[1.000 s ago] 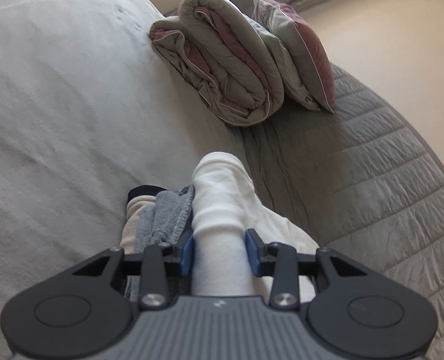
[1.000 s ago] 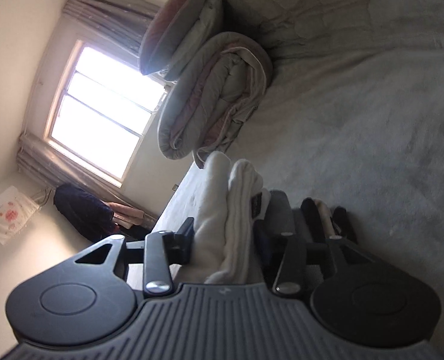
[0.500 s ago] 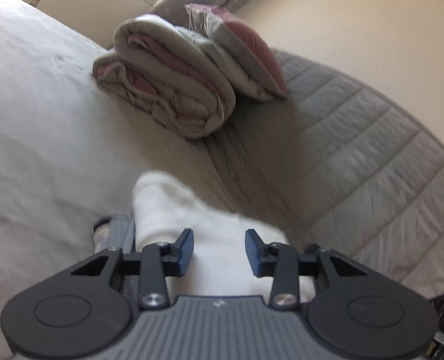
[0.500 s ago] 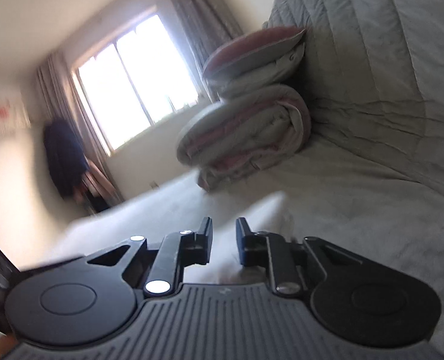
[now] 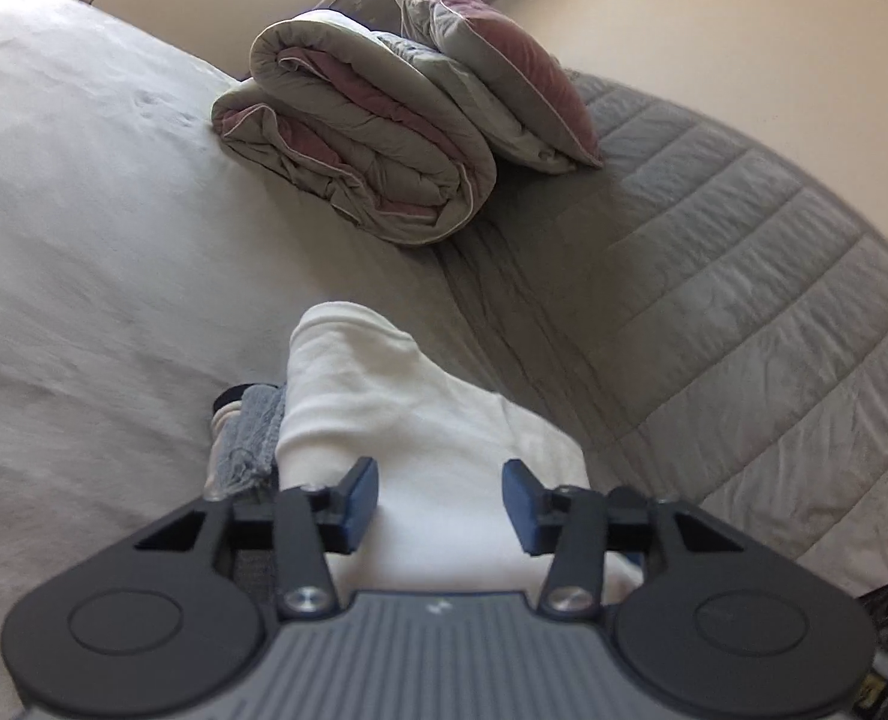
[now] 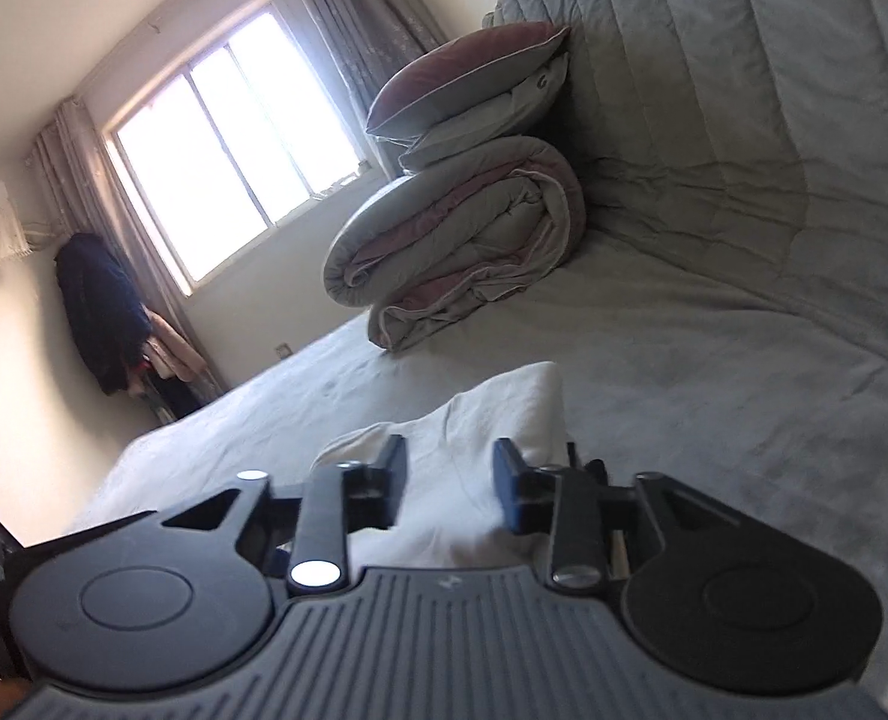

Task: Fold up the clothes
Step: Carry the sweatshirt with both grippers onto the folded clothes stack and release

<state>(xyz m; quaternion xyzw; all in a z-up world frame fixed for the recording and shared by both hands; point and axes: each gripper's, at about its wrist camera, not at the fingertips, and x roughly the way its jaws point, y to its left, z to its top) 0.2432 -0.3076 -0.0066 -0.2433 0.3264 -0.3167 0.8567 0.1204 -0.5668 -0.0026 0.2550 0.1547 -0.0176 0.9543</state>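
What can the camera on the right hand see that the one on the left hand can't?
Only the right view shows the bright window, its curtains and dark clothes hanging by the wall.

Only the left view shows a grey folded garment tucked beside the white one.

Both show the folded white garment on the bed, the rolled duvet with a pillow on it, and a tool in front, left tool and right tool, jaws opening, pads off the cloth.
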